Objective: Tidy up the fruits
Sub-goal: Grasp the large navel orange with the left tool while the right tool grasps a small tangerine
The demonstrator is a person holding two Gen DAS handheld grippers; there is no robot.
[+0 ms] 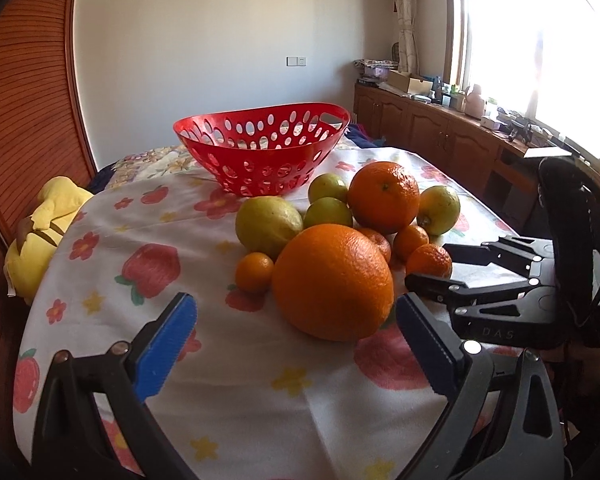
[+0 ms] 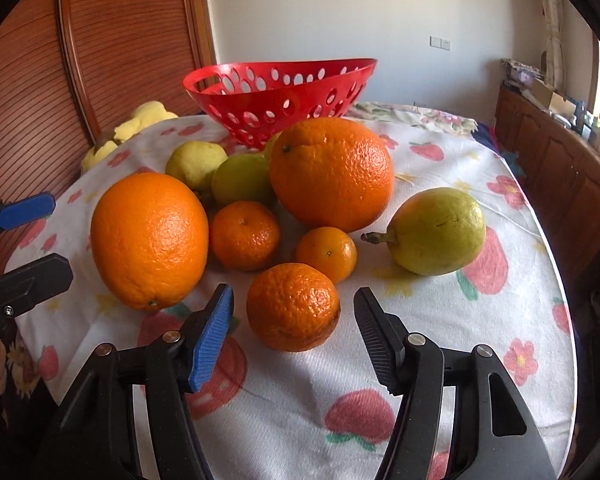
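I see a red plastic basket (image 1: pixel 260 152) with oval holes standing behind the fruit pile on the tabletop (image 1: pixel 100 264), which a flowered cloth covers. I count two big dimpled oranges, four small mandarins and four smooth yellow-green lemons. My left gripper (image 1: pixel 296 344) has wide jaws, the nearest orange (image 1: pixel 332 280) just ahead between them. My right gripper (image 2: pixel 294 340) is wide too, a bumpy mandarin (image 2: pixel 293 306) between its jaws.

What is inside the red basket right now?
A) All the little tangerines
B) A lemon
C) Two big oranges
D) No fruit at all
D: the red basket shows only cloth through its holes, and all the fruit, such as the big orange, lies on the tablecloth in front of it.
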